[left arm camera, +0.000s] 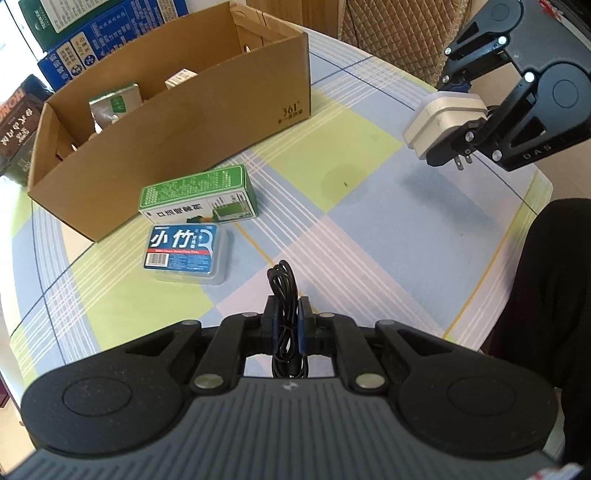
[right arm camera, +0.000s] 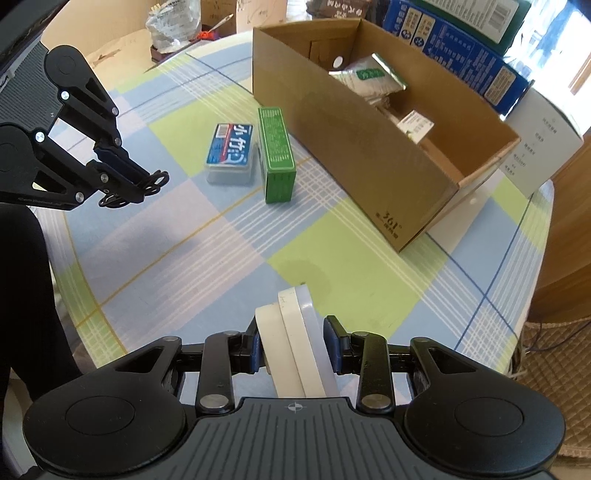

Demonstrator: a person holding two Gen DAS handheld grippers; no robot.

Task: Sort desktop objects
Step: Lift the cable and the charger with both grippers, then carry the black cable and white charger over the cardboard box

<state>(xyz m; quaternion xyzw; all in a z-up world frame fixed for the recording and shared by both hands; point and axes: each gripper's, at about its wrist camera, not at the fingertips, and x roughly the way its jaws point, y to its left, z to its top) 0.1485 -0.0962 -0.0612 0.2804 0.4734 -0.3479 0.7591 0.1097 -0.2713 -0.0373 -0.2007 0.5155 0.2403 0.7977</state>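
Observation:
My left gripper (left arm camera: 287, 317) is shut on a coiled black cable (left arm camera: 282, 284), held above the checked tablecloth; the right wrist view shows the same gripper (right arm camera: 142, 184) at the left with the cable (right arm camera: 151, 182) in it. My right gripper (right arm camera: 295, 347) is shut on a white plug adapter (right arm camera: 293, 339), also lifted off the table; in the left wrist view the adapter (left arm camera: 441, 118) hangs at the upper right, prongs down. A green carton (left arm camera: 195, 194) and a blue floss-pick box (left arm camera: 186, 253) lie on the cloth beside the open cardboard box (left arm camera: 207, 140).
The cardboard box (right arm camera: 369, 155) holds a foil packet (right arm camera: 373, 75) and small cartons. Blue cartons (right arm camera: 454, 48) are stacked behind it, and a white appliance (right arm camera: 535, 140) stands at its far end. A quilted chair (left arm camera: 391, 33) sits past the table edge. A dark sleeve (left arm camera: 554, 288) is close by.

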